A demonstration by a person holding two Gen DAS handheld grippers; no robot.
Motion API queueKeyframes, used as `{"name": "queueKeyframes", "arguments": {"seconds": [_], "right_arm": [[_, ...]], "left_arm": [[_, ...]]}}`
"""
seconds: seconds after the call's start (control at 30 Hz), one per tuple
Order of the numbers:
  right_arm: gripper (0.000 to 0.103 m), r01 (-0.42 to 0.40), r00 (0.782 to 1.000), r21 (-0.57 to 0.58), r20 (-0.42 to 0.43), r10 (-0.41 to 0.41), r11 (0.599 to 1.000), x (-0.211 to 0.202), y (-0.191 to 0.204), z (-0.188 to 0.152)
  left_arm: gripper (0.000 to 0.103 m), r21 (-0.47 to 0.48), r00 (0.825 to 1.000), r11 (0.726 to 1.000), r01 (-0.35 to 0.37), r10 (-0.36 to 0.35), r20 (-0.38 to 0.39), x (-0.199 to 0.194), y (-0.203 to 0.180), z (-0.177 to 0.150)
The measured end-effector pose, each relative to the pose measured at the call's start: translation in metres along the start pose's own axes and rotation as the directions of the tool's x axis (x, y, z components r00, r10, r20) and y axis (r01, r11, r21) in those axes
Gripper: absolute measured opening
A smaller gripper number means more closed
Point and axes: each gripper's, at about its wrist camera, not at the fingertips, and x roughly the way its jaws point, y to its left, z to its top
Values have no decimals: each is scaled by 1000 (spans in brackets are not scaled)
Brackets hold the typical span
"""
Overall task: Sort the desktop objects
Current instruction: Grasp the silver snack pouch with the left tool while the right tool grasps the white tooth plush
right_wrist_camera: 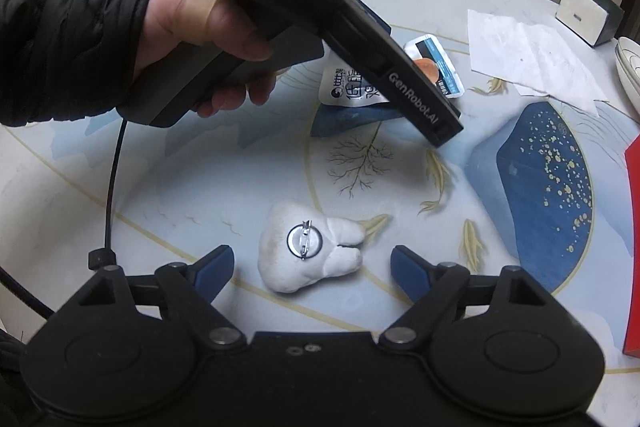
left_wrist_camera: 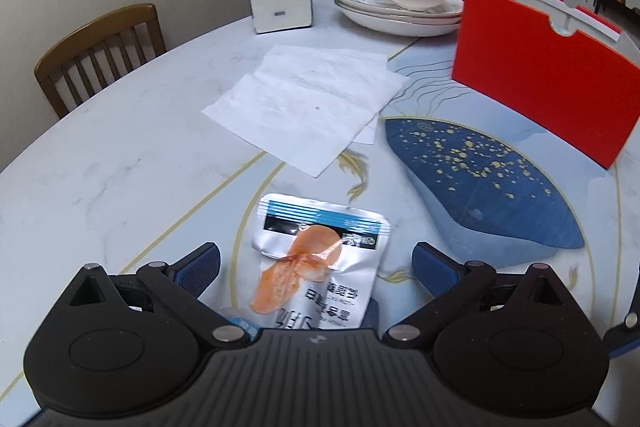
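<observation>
Pouch [left_wrist_camera: 318, 263] between open left hand-held gripper [left_wrist_camera: 316, 267] fingers

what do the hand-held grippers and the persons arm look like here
Each hand-held gripper, left and right, is matte black plastic with blue textured pads on its fingers. The left one's body reads "GenRobot.AI" in white, and a black cable hangs below it. The sleeve is black and quilted.

Both wrist views steep-down, close over table [left_wrist_camera: 120, 167]; shared: snack packet [left_wrist_camera: 320, 259], tissues.

Flat silver snack pouch [left_wrist_camera: 320, 259]; white plush brooch [right_wrist_camera: 308, 251]
</observation>
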Motion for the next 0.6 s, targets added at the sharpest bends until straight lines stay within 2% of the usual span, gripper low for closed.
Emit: {"name": "queueKeyframes", "arguments": {"seconds": [0.33,0.5,0.6], "right_arm": [[80,8,1000,-30,-1,-9,1000,6,2,1],[69,22,1000,-34,11,-22,999,5,1,2],[62,19,1000,-40,15,-18,999,4,1,2]], "left_arm": [[100,-14,1000,1000,27,-27,-3,7,2,-1],[86,-26,999,999,40,-40,2,6,2,0],[73,-24,999,999,39,-39,1,4,1,2]]}}
